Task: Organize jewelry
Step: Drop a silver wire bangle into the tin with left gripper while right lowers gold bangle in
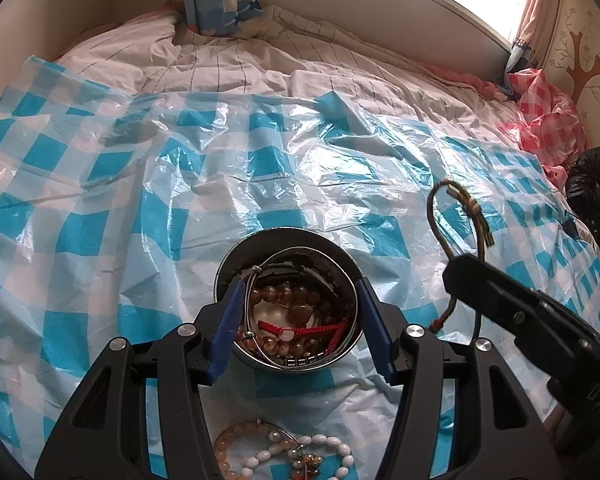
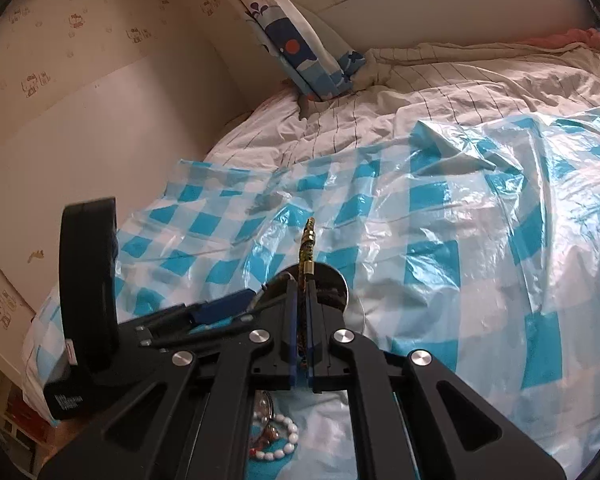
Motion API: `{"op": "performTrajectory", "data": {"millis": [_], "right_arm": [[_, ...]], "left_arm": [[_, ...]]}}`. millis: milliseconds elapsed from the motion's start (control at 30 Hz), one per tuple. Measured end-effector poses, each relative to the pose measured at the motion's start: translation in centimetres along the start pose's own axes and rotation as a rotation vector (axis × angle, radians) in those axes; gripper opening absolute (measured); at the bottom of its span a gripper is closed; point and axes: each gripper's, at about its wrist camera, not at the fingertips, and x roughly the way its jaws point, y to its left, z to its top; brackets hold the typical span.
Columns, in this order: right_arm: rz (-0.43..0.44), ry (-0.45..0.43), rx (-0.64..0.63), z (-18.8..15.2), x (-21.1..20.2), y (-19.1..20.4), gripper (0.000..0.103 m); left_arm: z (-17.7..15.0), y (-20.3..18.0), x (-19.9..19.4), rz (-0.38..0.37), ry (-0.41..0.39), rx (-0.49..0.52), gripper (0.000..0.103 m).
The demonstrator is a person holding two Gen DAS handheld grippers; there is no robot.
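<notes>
Loose bead bracelets (image 1: 300,456), white and amber, lie on the blue-checked plastic sheet (image 1: 100,208) nearest the left wrist camera, just behind the left gripper (image 1: 296,284); its blue fingers (image 1: 226,332) stand apart, one on each side of the round metal tin (image 1: 286,300), whether pressing its wall cannot be told. Tin contents: brown bead strands, one red cord, one metal bangle. Right gripper (image 2: 302,284): clenched on a braided olive cord bracelet (image 1: 456,220), raised above the sheet to the right of the tin, its gold-capped end (image 2: 309,240) jutting past the fingertips
</notes>
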Motion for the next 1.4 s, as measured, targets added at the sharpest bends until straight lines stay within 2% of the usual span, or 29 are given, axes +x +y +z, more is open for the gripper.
{"op": "performTrajectory", "data": {"millis": [133, 433, 767, 900, 967, 1000, 1033, 1133, 1167, 1267, 1333, 1400], "right_arm": [[0.013, 0.006, 0.014, 0.3, 0.6, -0.3, 0.004], [0.056, 0.024, 0.083, 0.6, 2.0, -1.0, 0.004], [0.109, 0.084, 0.078, 0.4, 5.7, 0.9, 0.004], [0.094, 0.169, 0.081, -0.2, 8.4, 0.8, 0.004], [0.047, 0.247, 0.055, -1.0, 9.8, 0.8, 0.005], [0.019, 0.254, 0.049, -1.2, 9.9, 0.6, 0.006], [-0.004, 0.248, 0.044, -1.1, 9.7, 0.5, 0.009], [-0.070, 0.192, 0.002, -0.6, 8.2, 0.3, 0.037], [-0.083, 0.176, -0.008, -0.5, 7.7, 0.3, 0.041], [-0.106, 0.151, -0.020, -0.3, 7.0, 0.1, 0.044], [-0.136, 0.132, -0.037, -0.3, 6.5, 0.0, 0.054], [-0.143, 0.122, -0.033, 0.0, 6.3, -0.2, 0.055]], "left_arm": [[0.0, 0.4, 0.7, -0.014, 0.025, -0.031, 0.054], [0.2, 3.4, 0.1, -0.102, 0.012, -0.203, 0.059], [0.3, 6.6, -1.9, -0.052, -0.057, -0.315, 0.066], [0.2, 7.6, -2.6, -0.030, -0.072, -0.331, 0.067], [0.2, 7.9, -2.7, -0.024, -0.073, -0.330, 0.067], [0.2, 8.0, -2.8, -0.021, -0.072, -0.328, 0.067], [0.1, 8.0, -2.8, -0.019, -0.071, -0.325, 0.067], [0.0, 8.1, -3.0, -0.004, -0.067, -0.305, 0.068], [-0.1, 8.1, -3.1, 0.004, -0.064, -0.295, 0.068], [-0.3, 8.3, -3.4, 0.021, -0.060, -0.278, 0.068], [-0.5, 8.5, -3.5, 0.030, -0.050, -0.261, 0.068], [-0.7, 8.5, -3.6, 0.042, -0.041, -0.240, 0.068]]}}
